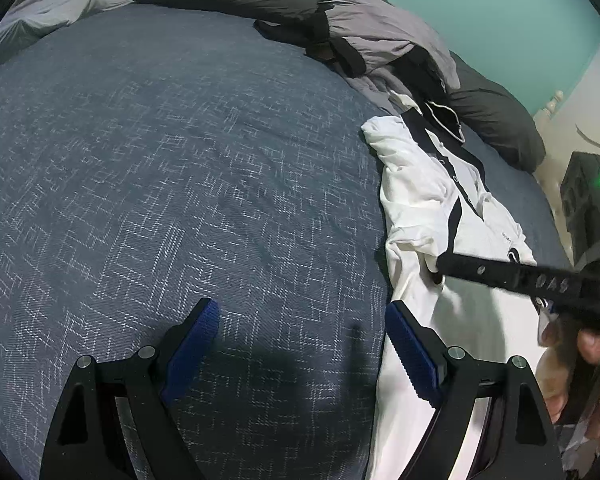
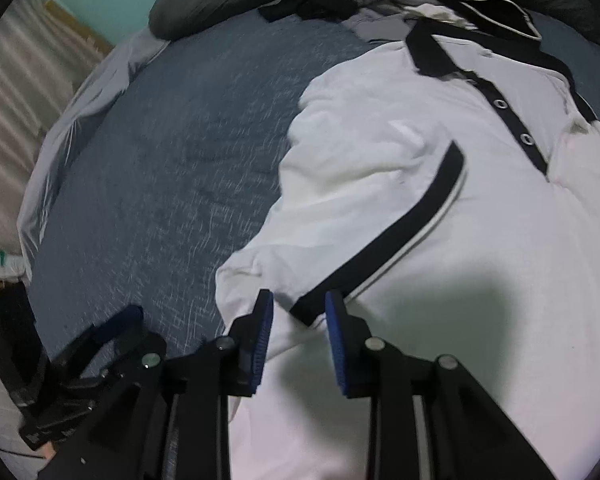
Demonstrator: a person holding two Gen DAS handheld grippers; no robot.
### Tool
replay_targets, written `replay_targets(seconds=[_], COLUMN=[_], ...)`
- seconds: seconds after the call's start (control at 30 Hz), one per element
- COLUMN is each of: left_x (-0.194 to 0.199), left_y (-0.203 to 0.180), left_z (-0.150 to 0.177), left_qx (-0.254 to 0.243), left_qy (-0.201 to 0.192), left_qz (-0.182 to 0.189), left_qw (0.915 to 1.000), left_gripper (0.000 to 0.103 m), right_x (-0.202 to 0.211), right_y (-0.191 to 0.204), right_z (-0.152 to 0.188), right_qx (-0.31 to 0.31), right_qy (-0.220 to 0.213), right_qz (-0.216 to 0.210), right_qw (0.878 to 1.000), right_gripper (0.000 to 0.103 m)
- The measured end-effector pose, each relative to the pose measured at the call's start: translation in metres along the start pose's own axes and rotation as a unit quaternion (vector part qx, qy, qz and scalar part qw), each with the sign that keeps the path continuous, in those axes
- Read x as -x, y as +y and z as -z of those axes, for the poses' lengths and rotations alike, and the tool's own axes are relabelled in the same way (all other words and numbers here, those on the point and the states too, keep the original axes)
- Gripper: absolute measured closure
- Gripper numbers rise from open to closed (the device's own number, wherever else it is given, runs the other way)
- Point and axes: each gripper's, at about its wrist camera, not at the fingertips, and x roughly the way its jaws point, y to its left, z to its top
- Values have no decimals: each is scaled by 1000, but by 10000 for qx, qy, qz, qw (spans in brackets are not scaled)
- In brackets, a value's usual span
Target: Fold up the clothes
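White polo shirt (image 2: 440,240), black-trimmed, lies rumpled on the woven blue bedspread (image 1: 160,180). Left gripper (image 1: 300,344) spread wide, empty, beside the shirt; right gripper (image 2: 299,312) parted over its sleeve cuff, grasping nothing.

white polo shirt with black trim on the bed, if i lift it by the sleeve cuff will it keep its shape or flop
The white polo shirt with black trim will probably flop: it lies creased and bunched on the blue woven bedspread. It looks thin, so likely light. Lifted by the black sleeve cuff alone, the body would probably trail and unfold.
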Motion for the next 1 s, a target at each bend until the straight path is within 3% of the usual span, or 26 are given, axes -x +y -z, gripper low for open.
replay_targets(seconds=[0.13,0.23,0.43,0.53,0.6,0.9,1.0], left_x=[1,1,0,0,0,0,-1], left_y=[1,1,2,3,3,4,3], left_z=[1,1,0,0,0,0,0], left_qx=[5,8,13,16,22,50,41], left_qy=[-3,2,8,9,14,18,23], left_qz=[1,6,11,6,8,28,14], left_qw=[10000,10000,10000,10000,10000,10000,10000], left_gripper=[15,15,15,15,15,15,15], right_x=[-9,-15,-21,-16,-13,9,0], right_y=[11,18,32,35,37,33,26], right_z=[5,7,13,12,11,8,11], right_qx=[309,514,1166,1432,1585,2141,2056], right_qy=[45,54,-40,-105,-38,222,403], right_qz=[303,489,867,887,882,891,809], right_qw=[9991,9975,9894,9857,9834,9725,9744], right_gripper=[76,65,66,91,96,98,98])
